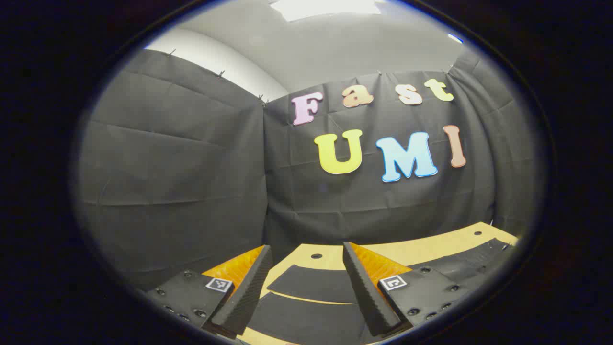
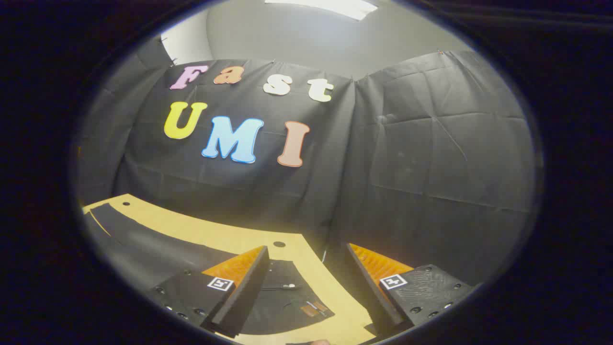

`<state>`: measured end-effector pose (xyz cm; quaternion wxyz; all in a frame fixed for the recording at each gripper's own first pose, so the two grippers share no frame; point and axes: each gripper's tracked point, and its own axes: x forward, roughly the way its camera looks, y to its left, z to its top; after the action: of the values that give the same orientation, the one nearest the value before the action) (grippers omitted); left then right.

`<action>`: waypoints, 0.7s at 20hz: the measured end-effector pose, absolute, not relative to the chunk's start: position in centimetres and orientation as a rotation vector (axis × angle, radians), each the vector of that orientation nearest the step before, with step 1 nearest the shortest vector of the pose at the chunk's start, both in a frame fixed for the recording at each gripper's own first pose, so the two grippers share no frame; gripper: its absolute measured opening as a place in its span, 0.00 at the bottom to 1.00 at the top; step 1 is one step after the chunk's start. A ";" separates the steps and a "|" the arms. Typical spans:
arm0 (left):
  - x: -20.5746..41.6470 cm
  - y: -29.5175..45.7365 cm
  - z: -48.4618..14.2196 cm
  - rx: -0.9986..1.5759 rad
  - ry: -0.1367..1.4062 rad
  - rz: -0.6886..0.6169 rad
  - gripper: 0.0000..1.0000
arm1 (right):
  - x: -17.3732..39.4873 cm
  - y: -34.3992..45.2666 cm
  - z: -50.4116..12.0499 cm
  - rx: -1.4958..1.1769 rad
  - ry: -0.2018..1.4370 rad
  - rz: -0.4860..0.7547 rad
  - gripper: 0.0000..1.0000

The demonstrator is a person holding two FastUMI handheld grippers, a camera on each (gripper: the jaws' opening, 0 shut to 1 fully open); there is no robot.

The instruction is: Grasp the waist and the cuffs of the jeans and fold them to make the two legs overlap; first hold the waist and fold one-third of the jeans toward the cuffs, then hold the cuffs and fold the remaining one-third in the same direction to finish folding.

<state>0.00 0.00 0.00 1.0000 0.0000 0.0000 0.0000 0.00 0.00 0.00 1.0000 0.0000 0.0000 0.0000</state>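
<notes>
Both hand-held grippers hover wide apart, holding nothing: the left hand-held gripper (image 1: 306, 287) and right hand-held gripper (image 2: 306, 290). Dark jeans (image 2: 158, 249) lie flat on the bench (image 2: 230, 235), at each view's six o'clock.

A recording booth, not a home. Pinned black cloth walls (image 1: 182, 158) close it in from nine to three o'clock. A wooden tabletop (image 2: 230, 235) with drilled holes sits at six o'clock.

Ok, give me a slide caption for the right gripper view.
Right gripper open above the black jeans lying on the wooden table, booth wall behind.
</notes>
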 end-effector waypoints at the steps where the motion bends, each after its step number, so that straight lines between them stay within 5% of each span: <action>1: 0.1 0.2 0.0 0.003 0.003 0.004 0.95 | 0.1 -0.5 -0.4 -0.004 0.017 -0.016 0.94; 14: 2.6 0.7 0.0 -0.003 0.021 0.032 0.94 | 1.9 0.1 -0.8 0.044 0.035 -0.038 0.94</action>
<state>2.62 0.74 -0.02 0.9998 -0.0014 0.0107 0.0161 1.94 0.08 -0.81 0.9994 0.0221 0.0173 -0.0192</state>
